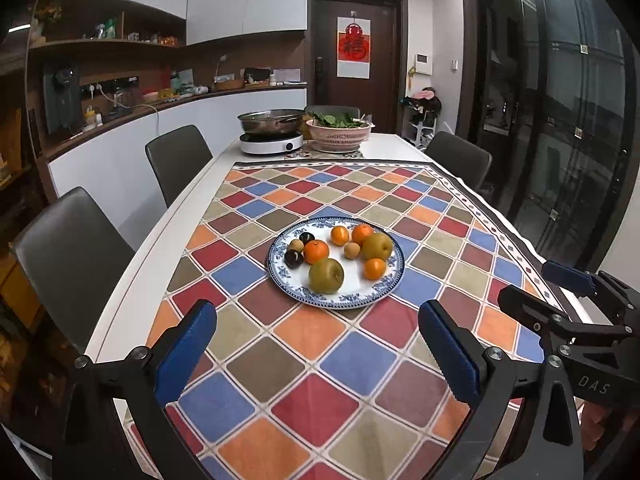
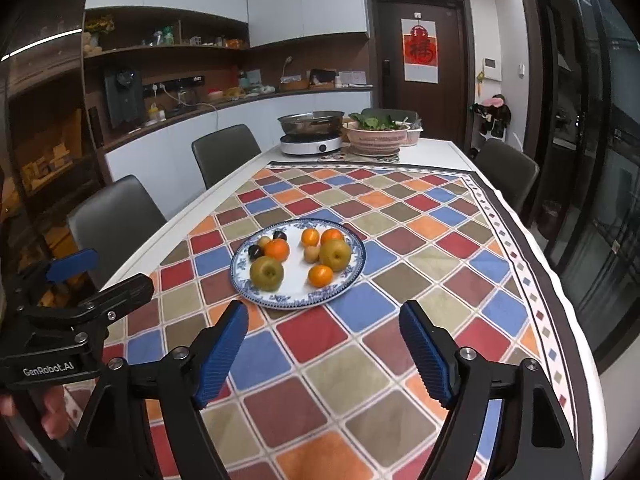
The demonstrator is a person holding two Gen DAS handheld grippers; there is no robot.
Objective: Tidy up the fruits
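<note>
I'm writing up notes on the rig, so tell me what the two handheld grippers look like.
Both are black, angular frames with silver bolts. The left gripper and right gripper carry blue ribbed pads on their fingers. White lettering marks the bodies: "GenRobot.AI" on the left one, "DAS" on the right one. No cables or sleeves show.

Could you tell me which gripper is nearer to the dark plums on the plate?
Left. The left gripper sits on the plums' side of the plate; the right gripper is off toward the oranges, farther across. Both are open, short of the plate.
</note>
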